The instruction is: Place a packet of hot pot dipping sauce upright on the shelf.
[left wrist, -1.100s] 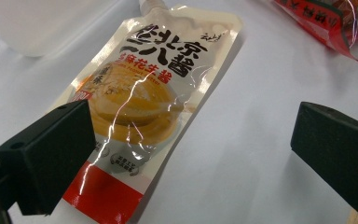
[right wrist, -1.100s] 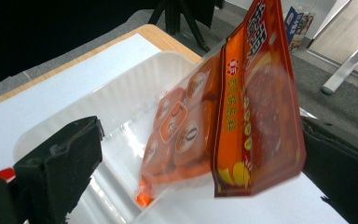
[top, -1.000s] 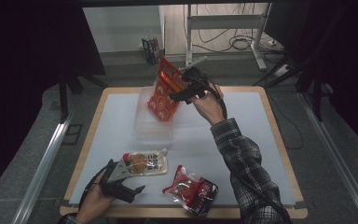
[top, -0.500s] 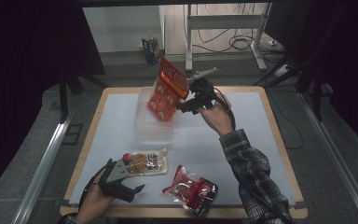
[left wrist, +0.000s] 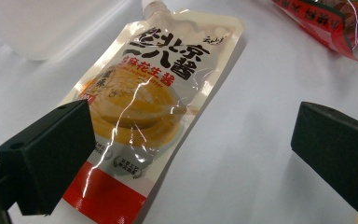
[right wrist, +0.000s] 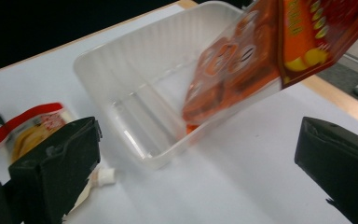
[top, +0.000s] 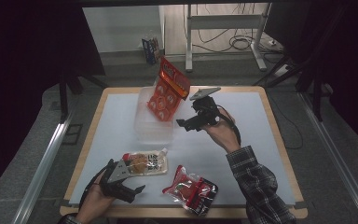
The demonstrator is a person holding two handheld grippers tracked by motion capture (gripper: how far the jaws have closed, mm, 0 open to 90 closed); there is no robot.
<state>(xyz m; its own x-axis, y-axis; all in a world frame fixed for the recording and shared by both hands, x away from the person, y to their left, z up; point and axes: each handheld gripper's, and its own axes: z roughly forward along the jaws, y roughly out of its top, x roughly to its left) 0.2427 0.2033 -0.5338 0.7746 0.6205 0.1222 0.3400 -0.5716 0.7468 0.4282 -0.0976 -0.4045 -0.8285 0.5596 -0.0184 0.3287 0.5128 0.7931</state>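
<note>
The right tongs (top: 192, 122) stand spread and grip nothing, held near the worktop's (top: 261, 140) middle. Just at their 11 o'clock an orange glossy packet (top: 167, 91), flat and rectangular with round printed figures, tilts in the air, its lower end dipping into the tub (top: 154, 126), a clear ribbed plastic rectangle with rounded corners at 12 o'clock on the white worktop. In the right gripper view the packet (right wrist: 242, 70) is blurred and touches neither black blocky jaw. The left tongs (top: 130, 189) rest at 7 o'clock, also spread, their jaws flanking the bottom of a shiny spouted pouch (left wrist: 154, 107) lying flat. A crinkly red bag (top: 191, 191) lies at 6 o'clock.
</note>
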